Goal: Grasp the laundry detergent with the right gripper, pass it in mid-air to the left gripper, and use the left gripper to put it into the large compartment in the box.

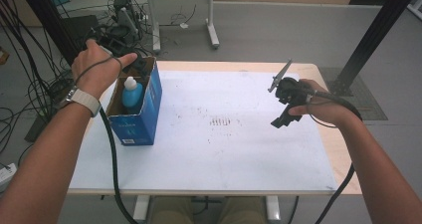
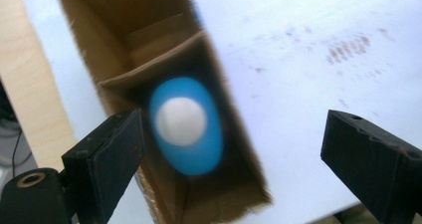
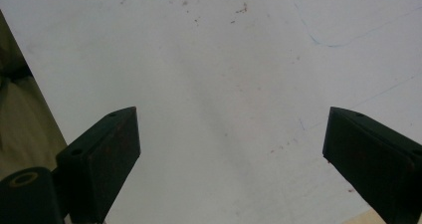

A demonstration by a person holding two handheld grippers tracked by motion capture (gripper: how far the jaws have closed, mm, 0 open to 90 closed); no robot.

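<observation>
The left gripper (image 2: 231, 149) hung jaws apart above the bottle (image 2: 185, 124) (standing in the box (image 2: 107, 45)), apparently released; the right gripper (image 3: 231, 149) idled, jaws apart.

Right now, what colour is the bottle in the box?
The bottle is blue with a white cap, clearest in the left gripper view.

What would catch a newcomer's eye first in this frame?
The blue bottle with its white cap, standing inside the open blue box at the white table's left edge. The left gripper hangs above it, jaws open; the right gripper is open above bare table at the right.
</observation>
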